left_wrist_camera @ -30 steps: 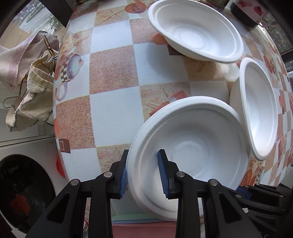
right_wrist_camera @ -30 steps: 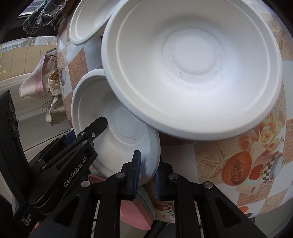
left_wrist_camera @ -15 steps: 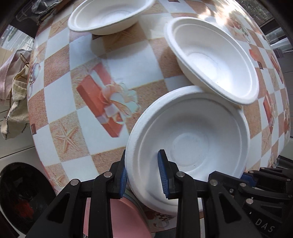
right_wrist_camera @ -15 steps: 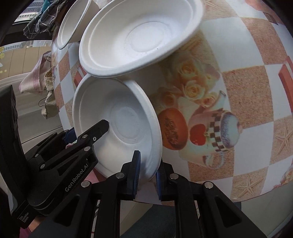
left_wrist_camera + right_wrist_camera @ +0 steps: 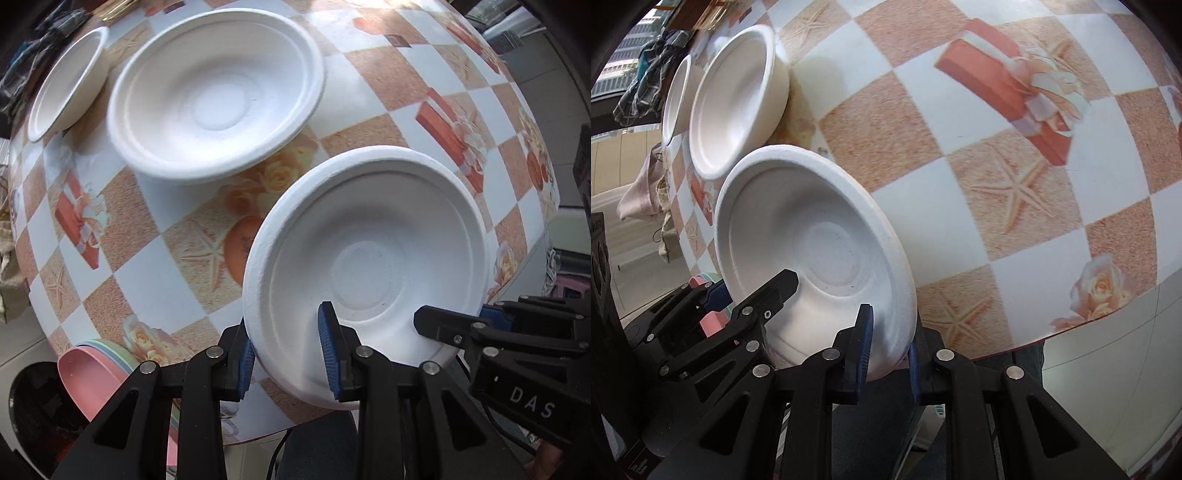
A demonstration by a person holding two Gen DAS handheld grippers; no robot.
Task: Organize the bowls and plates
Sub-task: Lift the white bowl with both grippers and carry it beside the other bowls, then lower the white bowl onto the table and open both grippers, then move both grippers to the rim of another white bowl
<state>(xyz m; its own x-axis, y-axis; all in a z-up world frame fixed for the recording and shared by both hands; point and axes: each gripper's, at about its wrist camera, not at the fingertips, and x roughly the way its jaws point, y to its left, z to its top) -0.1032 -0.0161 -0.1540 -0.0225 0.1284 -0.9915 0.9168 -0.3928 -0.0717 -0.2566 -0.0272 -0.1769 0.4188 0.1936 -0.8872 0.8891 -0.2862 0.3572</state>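
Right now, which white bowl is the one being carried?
Start at the checkered tablecloth printed with starfish and gift boxes. Three white bowls show; two rest on the cloth at its far side. The carried bowl is nearest, and only its rim is pinched by the left gripper and right gripper.

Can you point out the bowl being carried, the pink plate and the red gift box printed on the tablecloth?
Carried bowl (image 5: 365, 258): left wrist view, inner bottom.
Pink plate (image 5: 92, 380): left wrist view, upper face.
Gift box print (image 5: 1004, 74): right wrist view, red side.
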